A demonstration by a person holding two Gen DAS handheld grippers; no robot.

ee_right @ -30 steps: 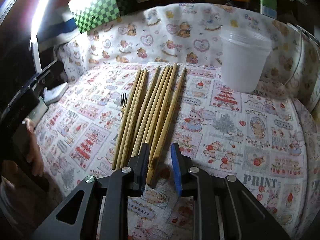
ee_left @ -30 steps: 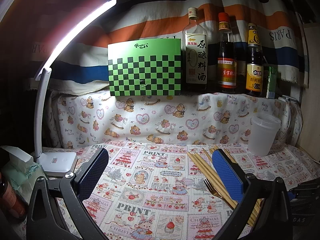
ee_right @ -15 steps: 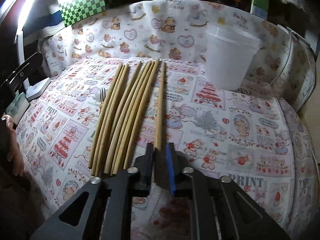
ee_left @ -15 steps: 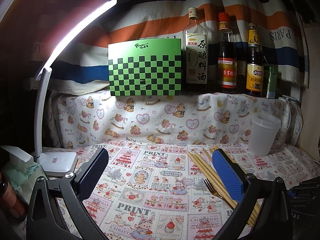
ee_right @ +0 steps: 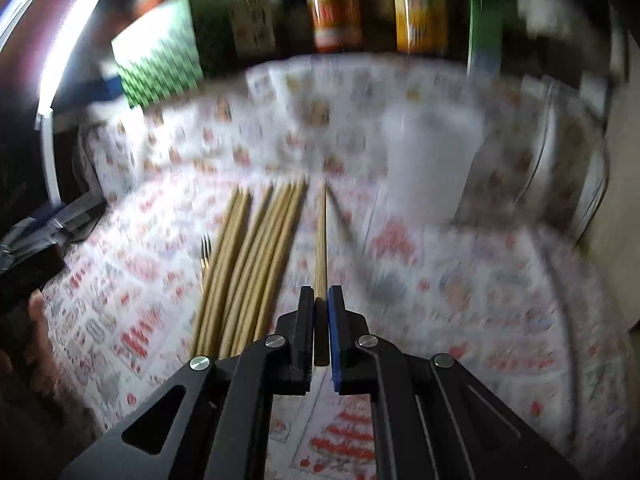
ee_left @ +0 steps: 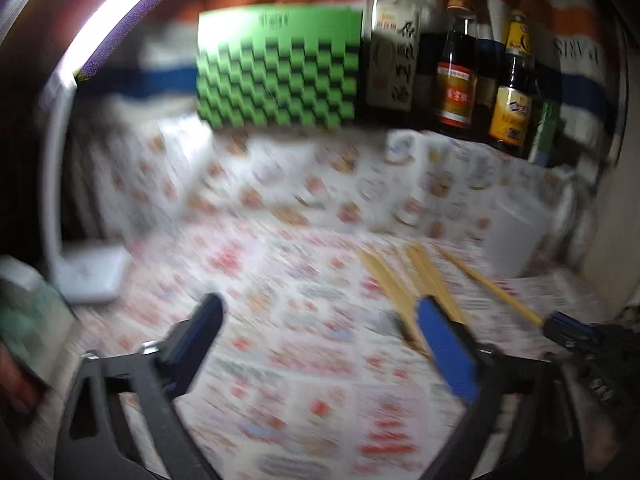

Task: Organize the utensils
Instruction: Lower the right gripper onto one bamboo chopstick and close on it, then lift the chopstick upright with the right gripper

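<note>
My right gripper (ee_right: 320, 300) is shut on the near end of one wooden chopstick (ee_right: 321, 236), which points away toward the back and casts a shadow on the cloth. To its left lie several more chopsticks (ee_right: 248, 264) side by side, with a small fork (ee_right: 205, 248) at their left edge. In the blurred left wrist view, my left gripper (ee_left: 320, 320) hovers over the patterned cloth, its jaws wide but closing with nothing between them. The chopstick pile (ee_left: 388, 284) lies by its right finger. The held chopstick (ee_left: 492, 288) and right gripper (ee_left: 568, 330) are further right.
A white plastic cup (ee_right: 430, 168) stands at the back right on the cloth. Sauce bottles (ee_left: 456, 60) and a green checkered board (ee_left: 276, 68) line the raised ledge behind. A lamp base (ee_left: 88, 276) sits at the left, and a person's hand (ee_right: 38, 320) shows at the left edge.
My right gripper shut on the rightmost chopstick and raised it clear of the pile. Both views tilted and blurred; the left jaws narrowed a little.
</note>
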